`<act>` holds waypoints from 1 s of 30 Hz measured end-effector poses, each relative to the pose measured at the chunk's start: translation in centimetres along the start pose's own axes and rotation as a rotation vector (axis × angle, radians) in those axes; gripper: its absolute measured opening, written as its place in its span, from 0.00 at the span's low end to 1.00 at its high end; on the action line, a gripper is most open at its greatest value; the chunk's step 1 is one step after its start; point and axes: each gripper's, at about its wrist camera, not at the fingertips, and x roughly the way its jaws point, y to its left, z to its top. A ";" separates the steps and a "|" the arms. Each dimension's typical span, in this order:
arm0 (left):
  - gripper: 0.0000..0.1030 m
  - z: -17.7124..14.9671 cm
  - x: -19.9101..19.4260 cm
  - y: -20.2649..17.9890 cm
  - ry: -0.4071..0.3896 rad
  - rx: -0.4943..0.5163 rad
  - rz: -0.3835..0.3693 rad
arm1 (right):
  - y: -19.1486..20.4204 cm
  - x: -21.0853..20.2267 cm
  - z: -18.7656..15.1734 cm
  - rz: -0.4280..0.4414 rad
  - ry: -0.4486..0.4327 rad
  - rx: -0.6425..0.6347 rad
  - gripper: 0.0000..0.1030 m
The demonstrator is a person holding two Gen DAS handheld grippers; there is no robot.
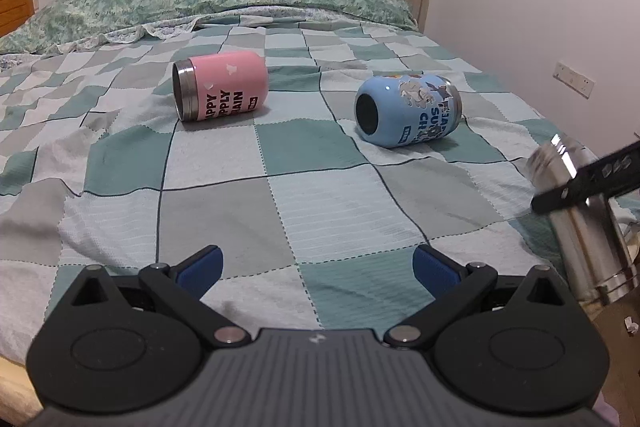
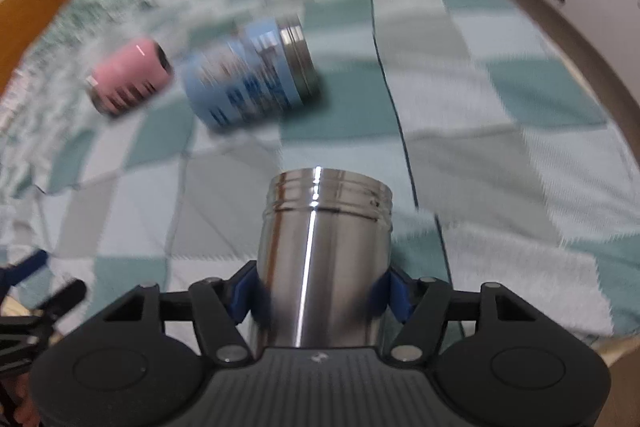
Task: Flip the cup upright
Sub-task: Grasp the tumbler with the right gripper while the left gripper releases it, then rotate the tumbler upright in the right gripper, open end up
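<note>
Plain polished steel cup (image 2: 324,259) with ridged bands near its far end, clamped across the body by the right gripper (image 2: 320,297) above the checked bed (image 2: 500,155). Long axis along the fingers, tilted in the left view. Left gripper (image 1: 318,269) spread apart, holding nothing.

Pink cup (image 1: 222,85): "APPY PPLY HAIN", partial. Blue cup (image 1: 409,110): lettering cut off.

The steel cup (image 2: 324,255) gleams, polished and mirror-smooth. The pink cup (image 1: 222,85) and blue cup (image 1: 408,111) look matt-coated with bare metal rims. The checked bedspread (image 1: 320,195) is soft woven cloth.
</note>
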 end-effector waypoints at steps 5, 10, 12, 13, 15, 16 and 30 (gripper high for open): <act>1.00 0.2 -0.7 -0.7 -0.016 0.005 -0.003 | -0.5 -3.7 -0.6 -0.005 -0.261 -0.066 0.61; 1.00 0.5 -1.3 -1.3 -0.039 0.001 -0.010 | -2.0 -5.8 -0.7 -0.061 -0.523 -0.120 0.61; 1.00 0.6 -1.5 -1.6 -0.048 -0.005 -0.012 | -2.6 -5.6 -0.6 -0.087 -0.600 -0.135 0.61; 1.00 0.6 -1.5 -1.7 -0.049 -0.006 -0.013 | -2.8 -5.5 -0.5 -0.098 -0.624 -0.140 0.61; 1.00 0.7 -1.4 -2.0 -0.050 -0.005 -0.008 | -3.3 -4.9 -0.4 -0.115 -0.649 -0.152 0.61; 1.00 0.7 -1.4 -2.1 -0.048 -0.004 -0.006 | -3.4 -4.6 -0.4 -0.123 -0.654 -0.158 0.61; 1.00 0.7 -0.5 -3.3 -0.027 -0.001 0.016 | -3.7 0.6 -1.2 -0.150 -0.619 -0.197 0.61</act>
